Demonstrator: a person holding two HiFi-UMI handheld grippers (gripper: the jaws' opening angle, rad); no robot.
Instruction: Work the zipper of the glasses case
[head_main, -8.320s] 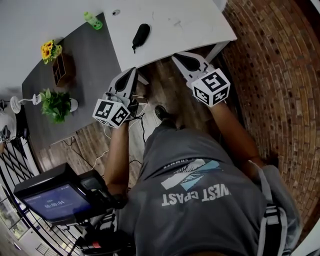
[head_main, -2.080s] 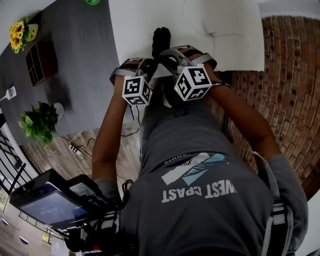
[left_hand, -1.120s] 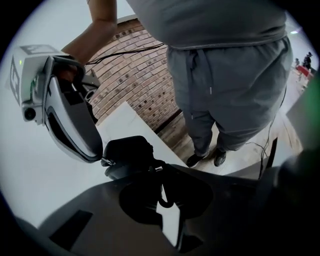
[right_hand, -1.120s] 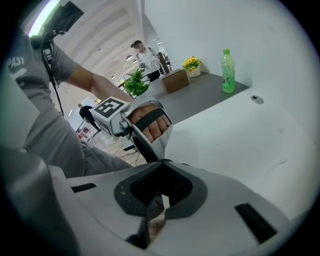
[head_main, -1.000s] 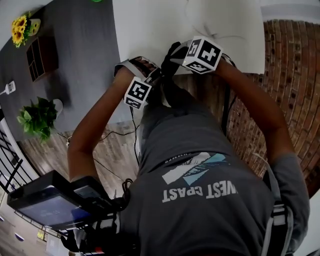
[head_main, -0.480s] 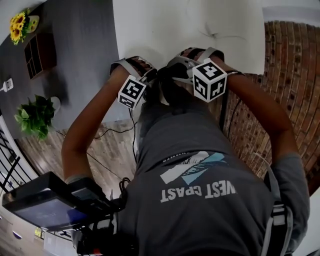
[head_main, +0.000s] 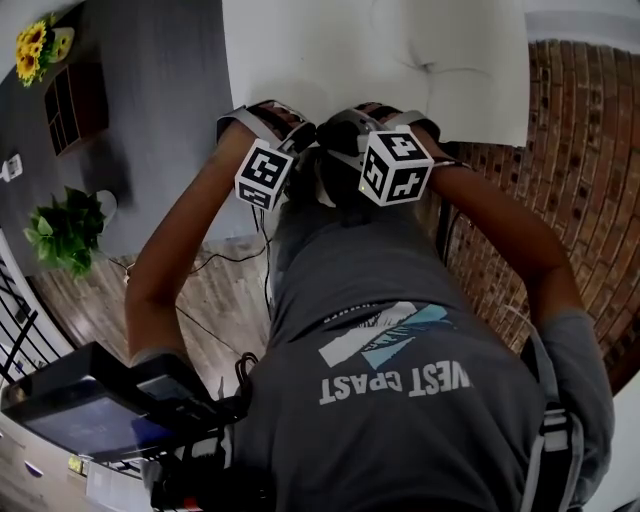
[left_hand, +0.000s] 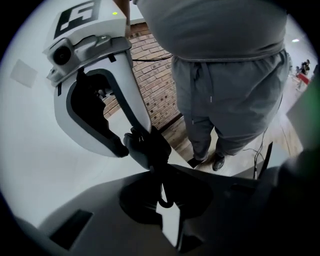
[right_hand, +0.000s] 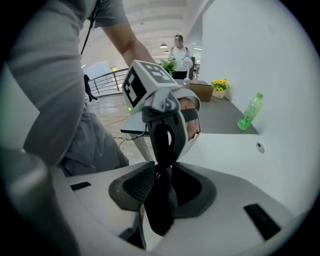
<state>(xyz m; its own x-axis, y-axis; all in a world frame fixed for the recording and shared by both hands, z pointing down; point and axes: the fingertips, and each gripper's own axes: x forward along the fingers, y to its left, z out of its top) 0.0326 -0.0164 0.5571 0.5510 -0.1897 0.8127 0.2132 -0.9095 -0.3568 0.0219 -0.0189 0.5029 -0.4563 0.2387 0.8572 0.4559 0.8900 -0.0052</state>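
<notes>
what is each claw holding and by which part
Left claw pinches the glasses case by a thin tab at its end. Right claw has just been opening; the case sits between its jaws, unheld.

The glasses case (right_hand: 159, 210) is black and the surface (head_main: 330, 50) white. At right, the floor (head_main: 560, 150) shows red-brown brick; upper left, yellow sunflowers (head_main: 32, 42); the bottle (right_hand: 248, 114) is green.

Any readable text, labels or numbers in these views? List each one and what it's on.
"WEST COAST": printed on the person's grey shirt, upside down in the head view.
Device screen, lower left of the head view: lit, text too blurred to read.
Green bottle label: too small to read.
Marker cubes: black-and-white patterns only, no words.
</notes>
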